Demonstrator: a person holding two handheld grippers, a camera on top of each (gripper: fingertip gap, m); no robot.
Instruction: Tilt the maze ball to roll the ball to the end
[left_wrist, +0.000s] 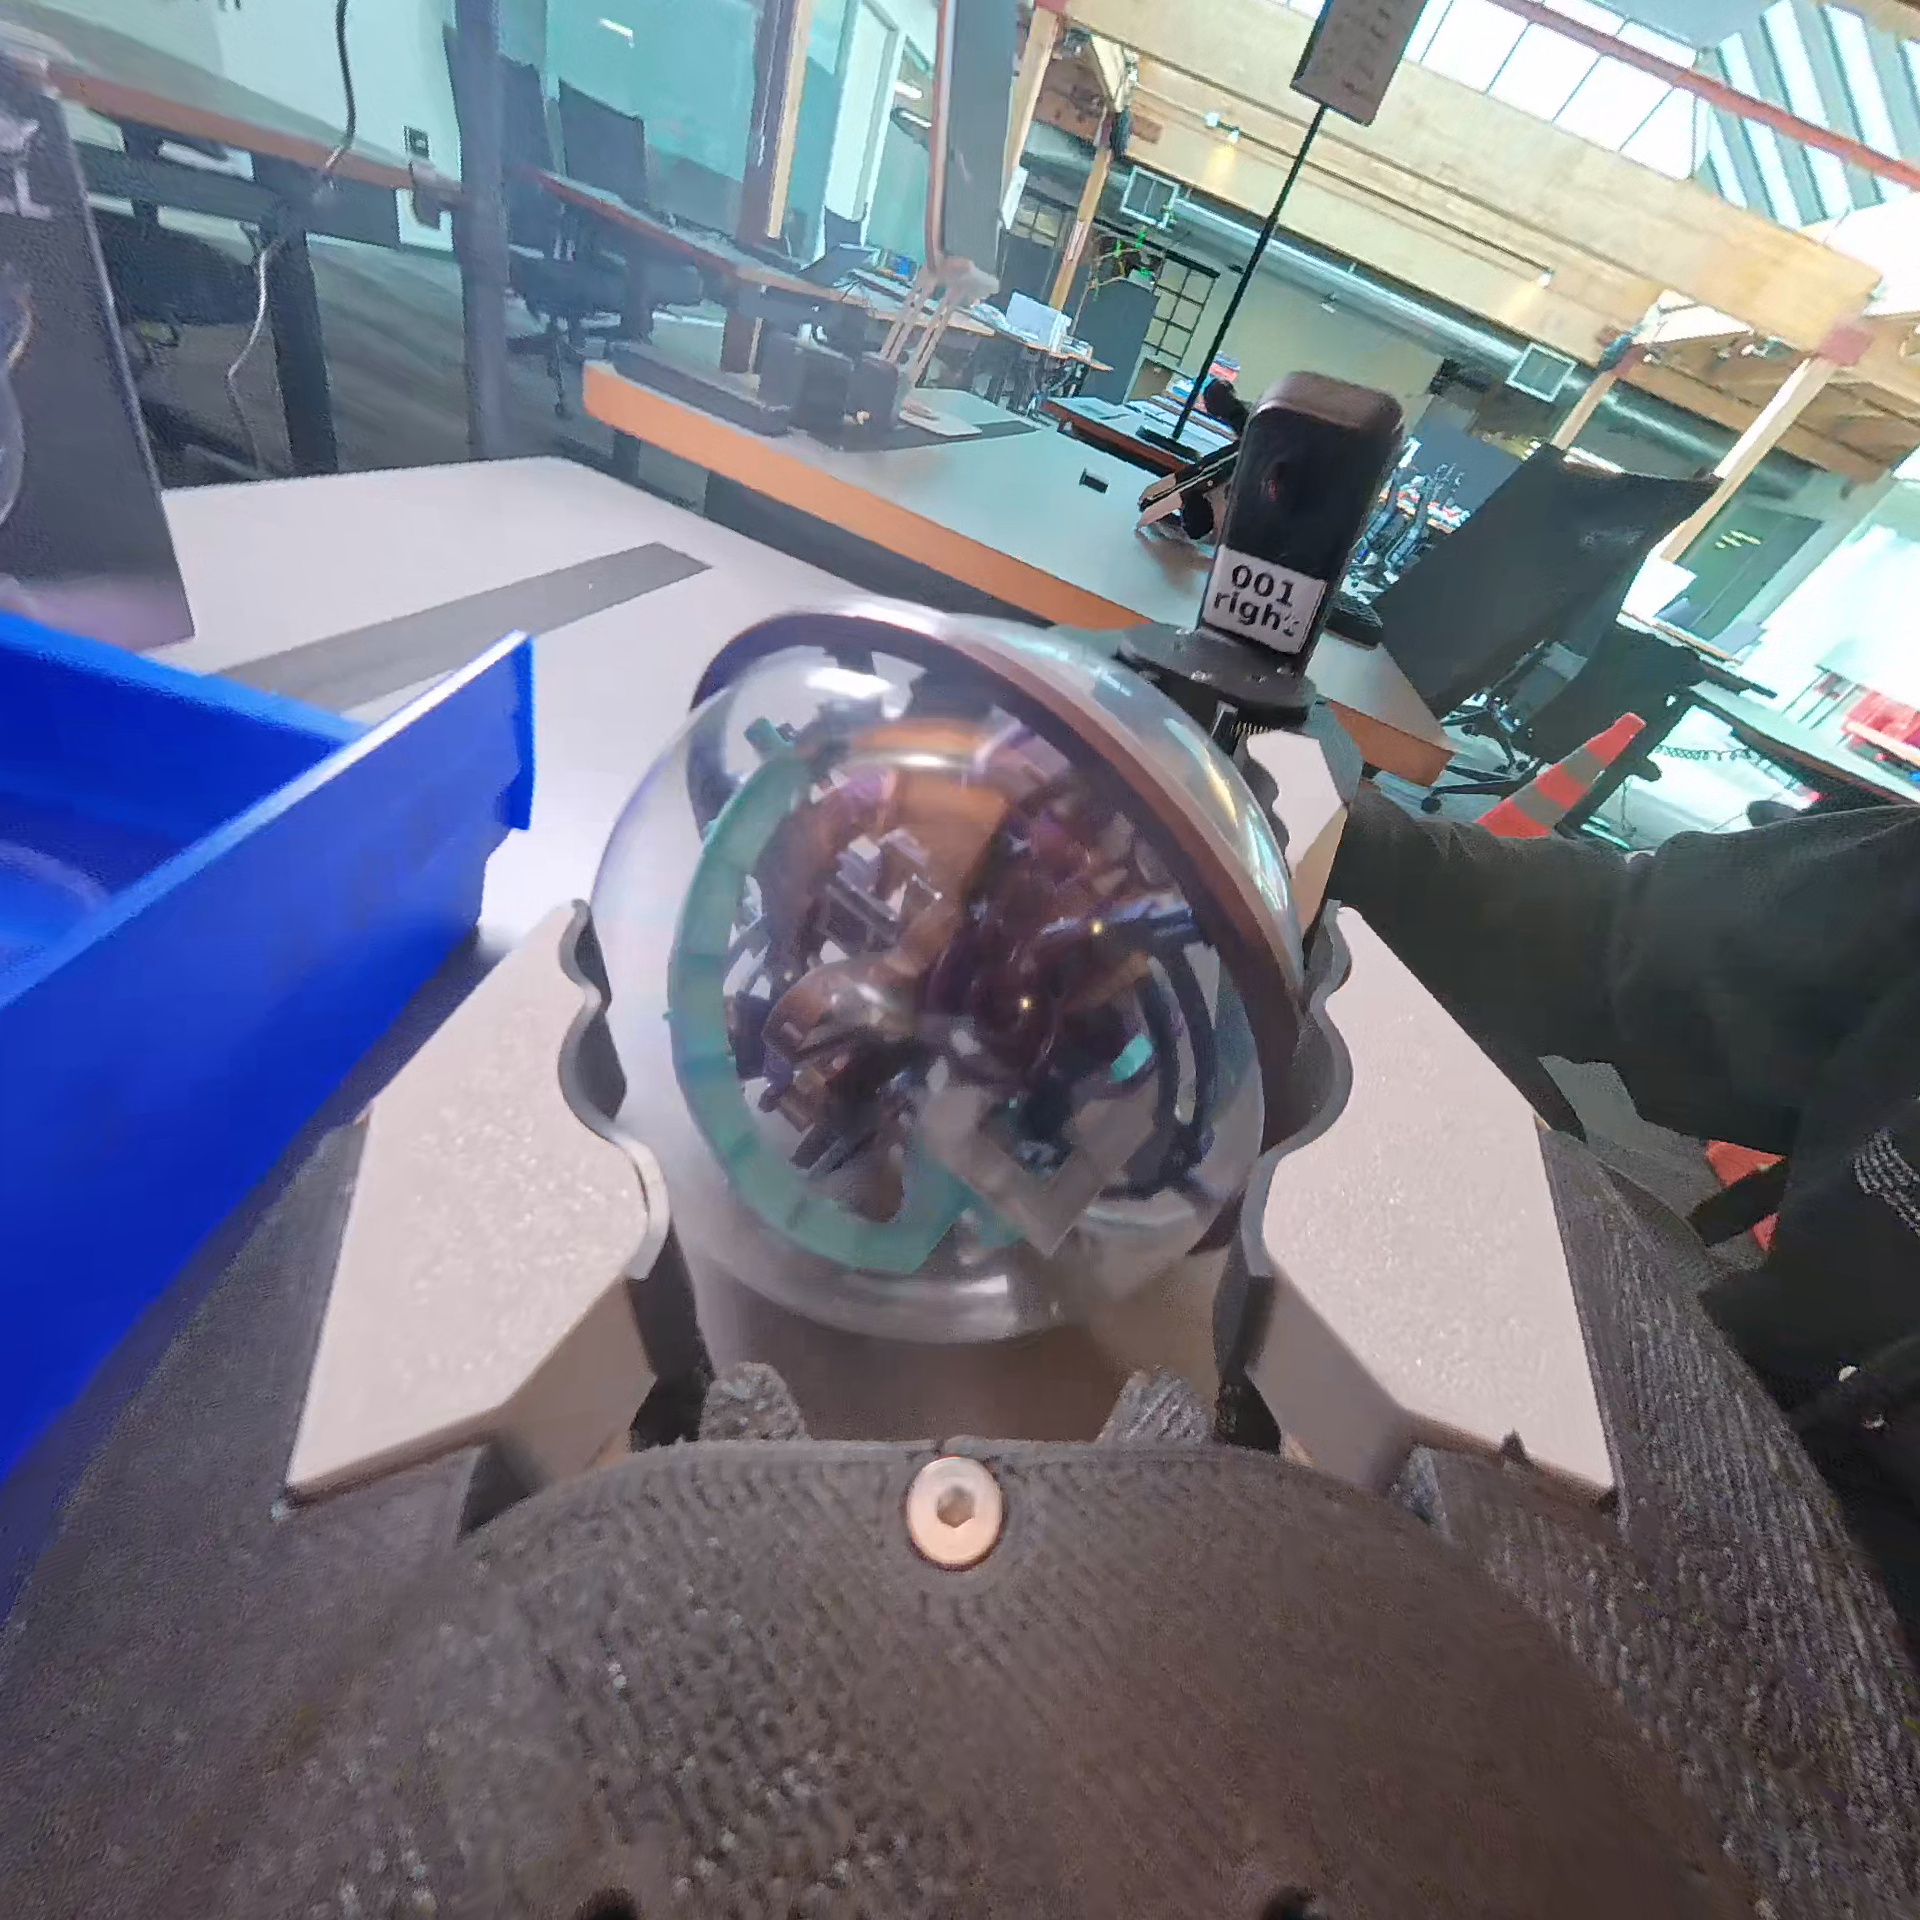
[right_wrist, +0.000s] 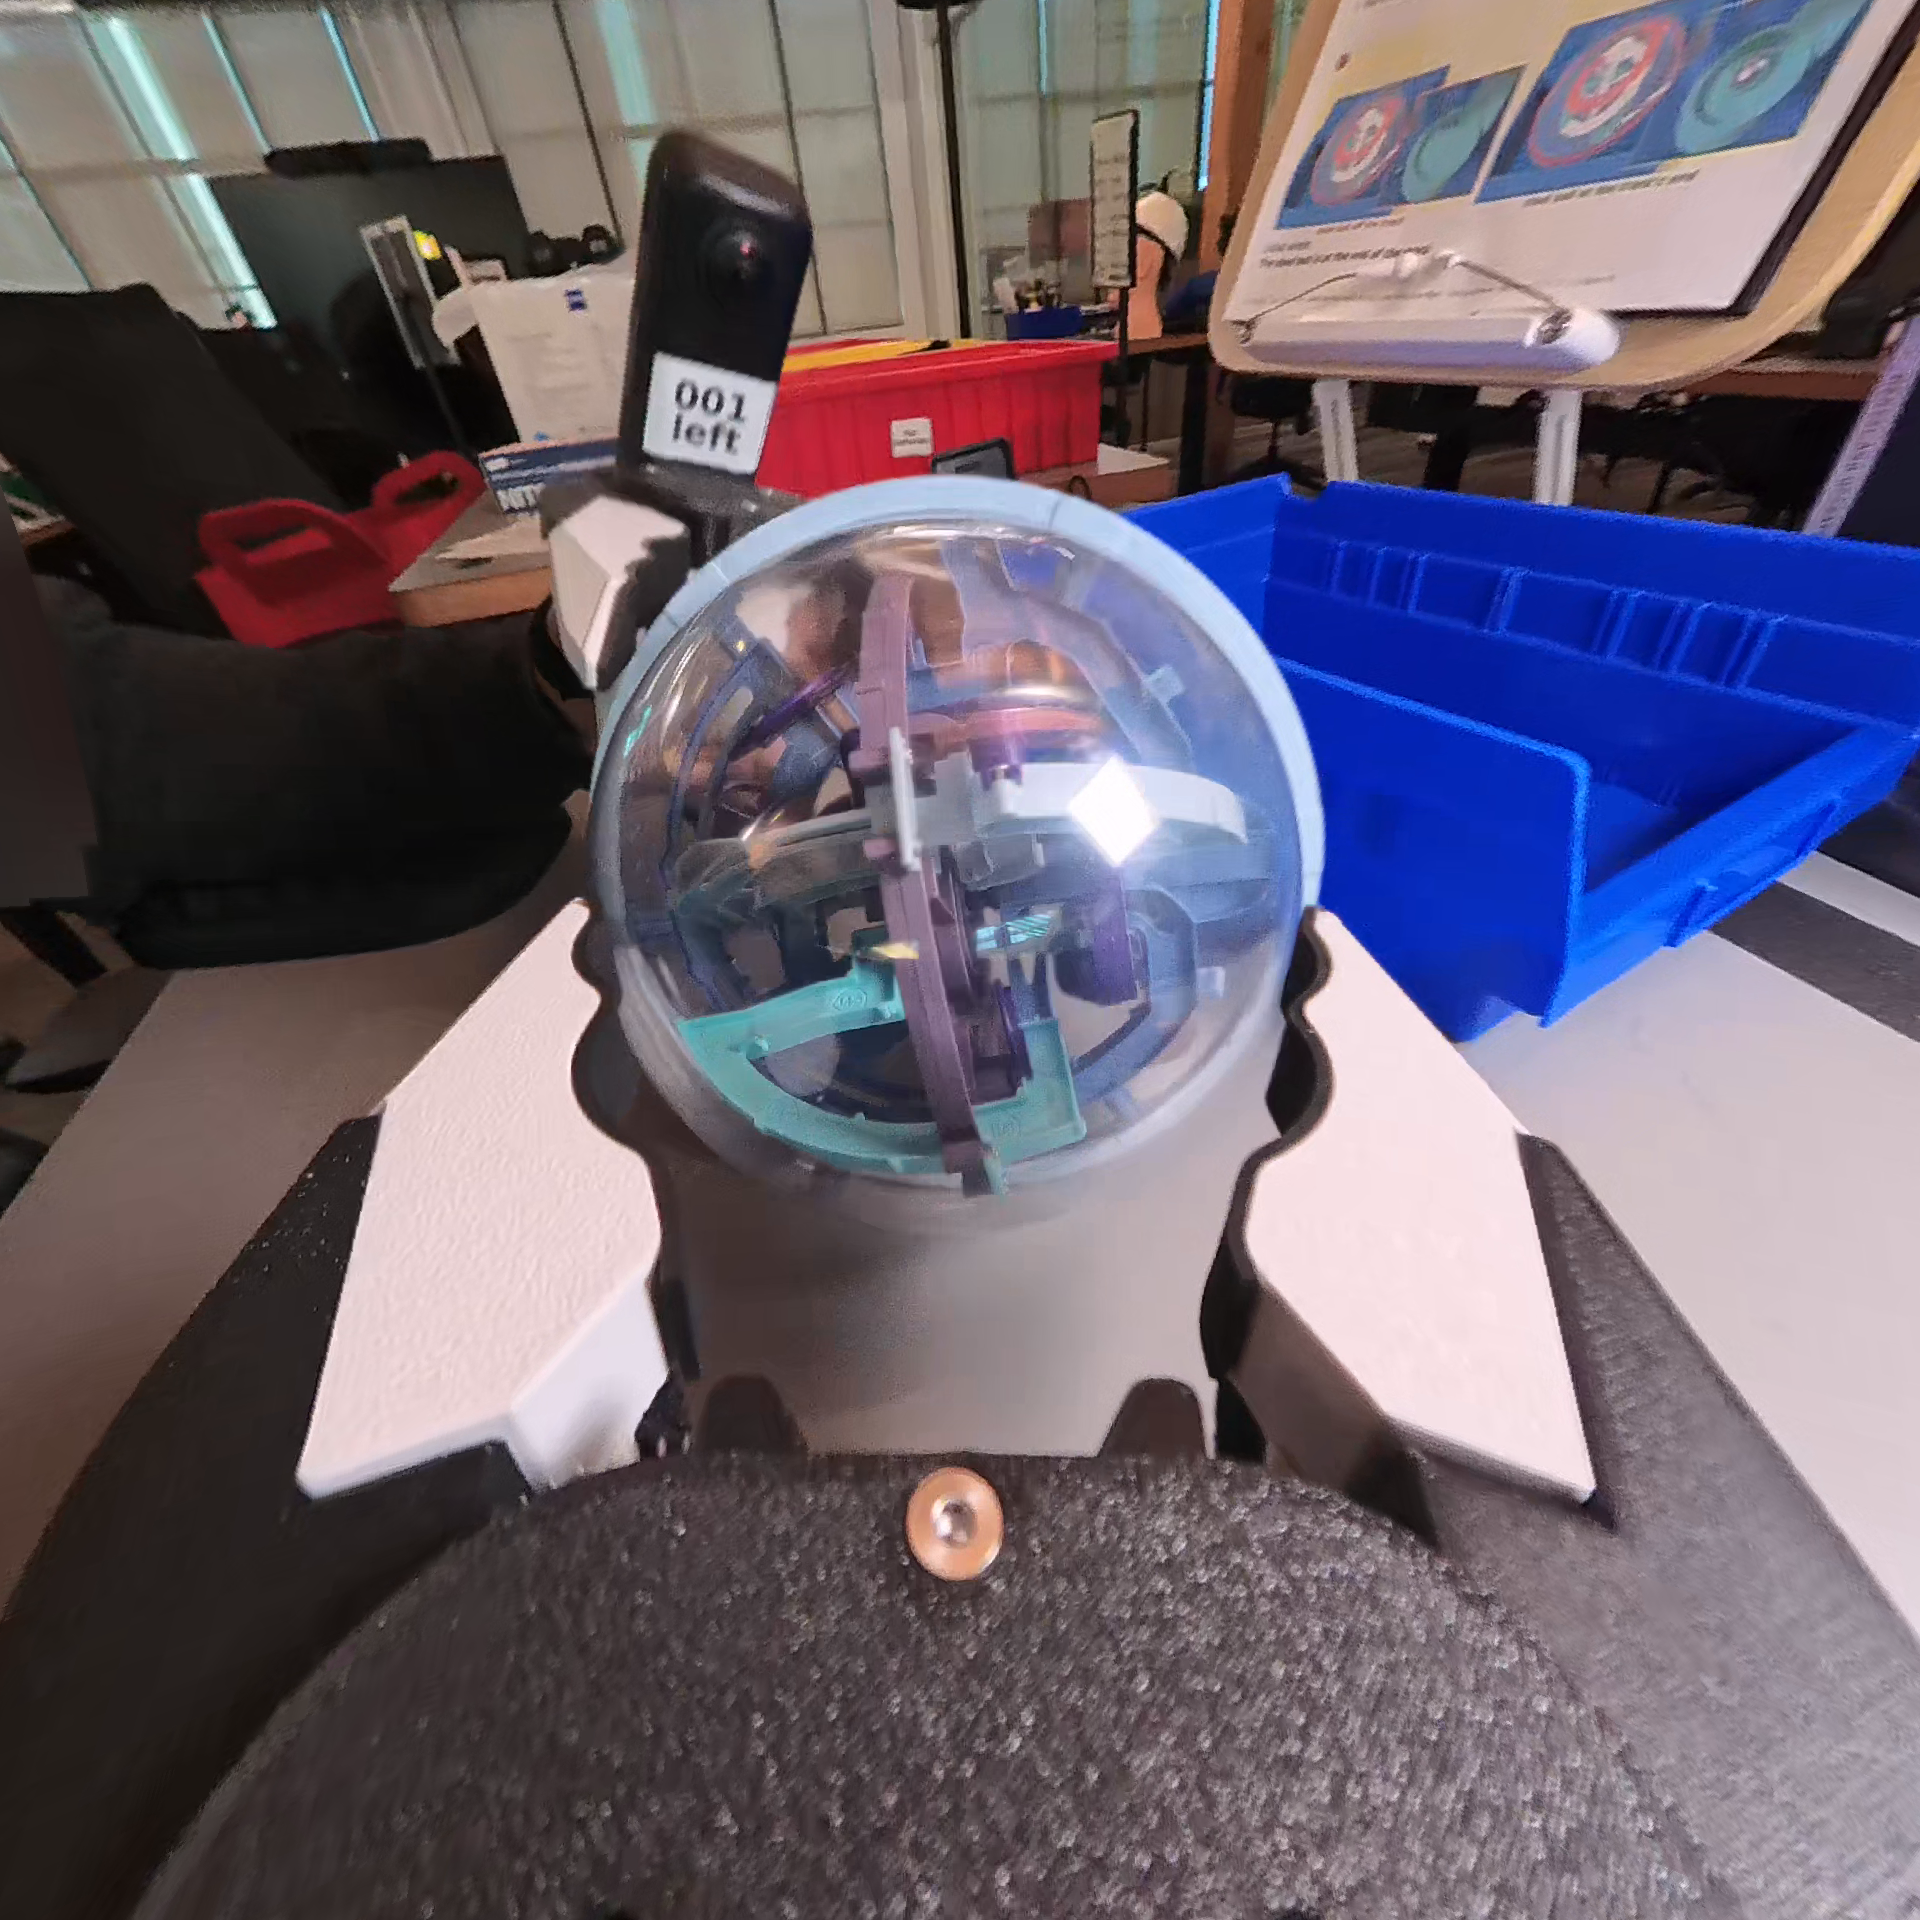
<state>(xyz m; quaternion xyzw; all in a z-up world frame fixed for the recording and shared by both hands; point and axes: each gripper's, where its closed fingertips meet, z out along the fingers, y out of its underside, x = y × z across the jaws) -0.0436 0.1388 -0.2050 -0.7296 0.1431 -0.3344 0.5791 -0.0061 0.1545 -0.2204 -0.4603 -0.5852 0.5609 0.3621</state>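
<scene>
Desk (right_wrist: 1714, 1195): one, pale, under everything.
Blue bin (right_wrist: 1558, 748): one, right of frame.
Maze ball (right_wrist: 945, 852): one, frame centre, lifted off the desk.
Tools: two; left tool (left_wrist: 951, 997) and right tool (right_wrist: 945, 997) each spread wide, pads clamped on the sphere's opposite sides.
Progress: tilting underway; small inner ball not discernible, so the end cannot be judged reached.

A pale grey table (right_wrist: 1662, 1143) carries the scene. A blue plastic bin (right_wrist: 1579, 727) rests directly on it, to the right of the right claw (right_wrist: 951, 1023) and to the left of the left claw (left_wrist: 951, 1023). A dark grey strip (left_wrist: 499, 623) crosses the tabletop beyond the bin.
</scene>
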